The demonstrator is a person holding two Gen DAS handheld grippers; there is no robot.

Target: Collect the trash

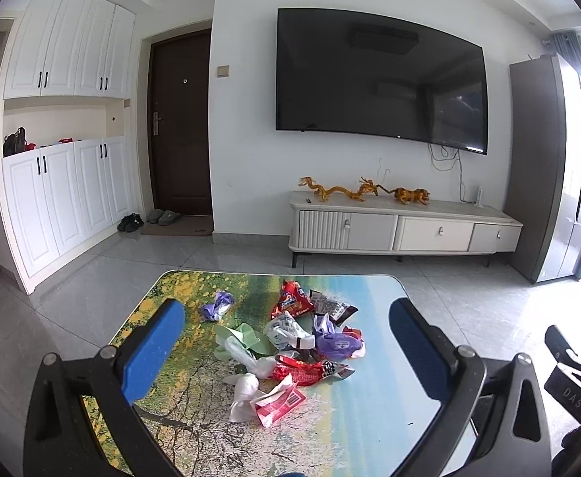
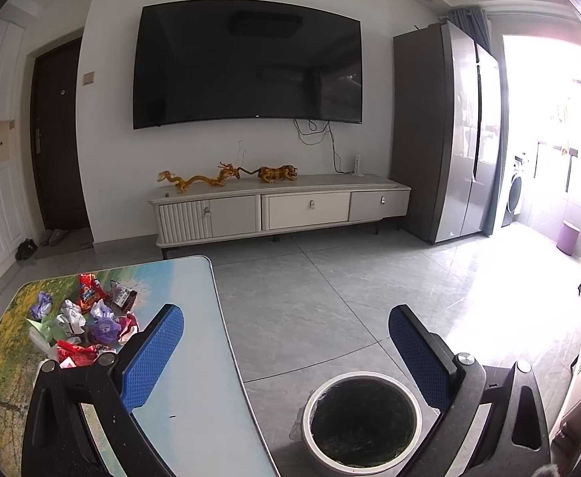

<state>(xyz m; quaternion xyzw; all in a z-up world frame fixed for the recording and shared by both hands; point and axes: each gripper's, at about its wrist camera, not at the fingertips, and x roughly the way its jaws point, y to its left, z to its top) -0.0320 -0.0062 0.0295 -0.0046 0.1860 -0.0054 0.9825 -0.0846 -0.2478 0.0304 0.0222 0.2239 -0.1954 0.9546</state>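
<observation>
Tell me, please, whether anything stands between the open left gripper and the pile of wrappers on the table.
Nothing visible does. The left gripper is open, its blue pads framing the wrapper pile on the table, with only bare tabletop before it. The trash bin stands open on the floor beside the table's edge.

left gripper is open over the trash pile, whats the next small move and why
Probably lower the left gripper onto the near edge of the wrapper pile and close on one piece. Both grippers are empty and open, the wrappers all lie on the table, and the bin stands beside it under the right gripper.
</observation>
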